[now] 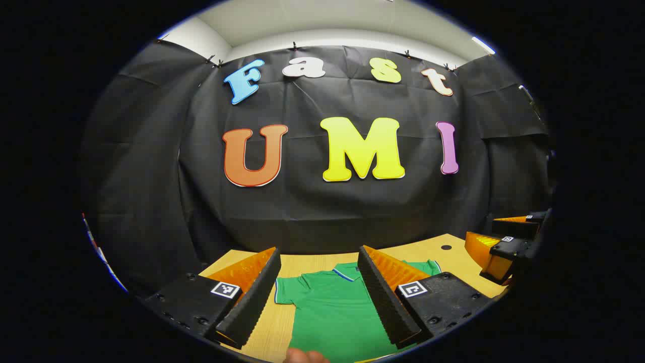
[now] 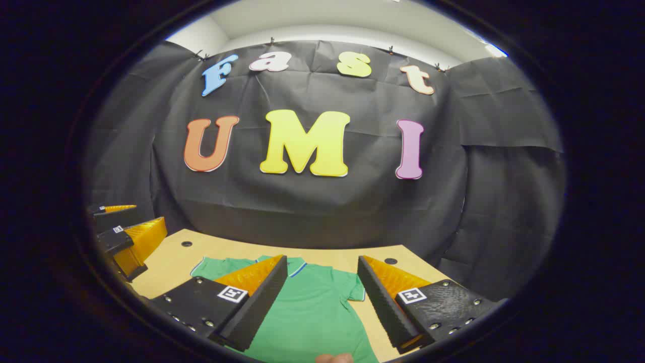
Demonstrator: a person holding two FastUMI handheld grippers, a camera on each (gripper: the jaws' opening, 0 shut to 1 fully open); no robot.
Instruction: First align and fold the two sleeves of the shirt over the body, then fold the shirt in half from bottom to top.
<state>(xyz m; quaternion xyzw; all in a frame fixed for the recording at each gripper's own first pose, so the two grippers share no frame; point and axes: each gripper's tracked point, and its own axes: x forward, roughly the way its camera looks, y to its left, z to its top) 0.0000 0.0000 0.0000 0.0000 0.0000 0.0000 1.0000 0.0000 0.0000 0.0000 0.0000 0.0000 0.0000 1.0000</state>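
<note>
Shirt [image 1: 332, 312] first: a green polo with a collar [image 1: 343, 272] trimmed in a pale and blue stripe lay flat on the light wooden table [image 1: 428, 249], chest up, its short sleeves spread out to either side and not folded over the body. In the left gripper view one sleeve [image 1: 283, 292] reached toward the table's bare wood, its cuff edged with the same stripe; in the right gripper view the shirt [image 2: 312, 312] showed its other sleeve [image 2: 352, 287] lying flat, cuff near the table's far part.

The left gripper [image 1: 318, 297] hung above the shirt with its two fingers spread wide, nothing between them, the collar and chest visible in the gap. The right gripper [image 2: 321, 300] was likewise held wide apart over the garment, gripping nothing. Whether either touched the cloth could not be told.

Each view also caught the other gripper farther off at the table's side: at the right edge of the left gripper view [image 1: 509, 247], at the left edge of the right gripper view [image 2: 126, 237].

A small dark round hole [image 1: 446, 247] sat in the tabletop near the far edge. A fingertip [image 1: 305, 356] showed at the very bottom of the left gripper view. Black cloth formed the booth wall [image 1: 151, 176] behind the table.
</note>
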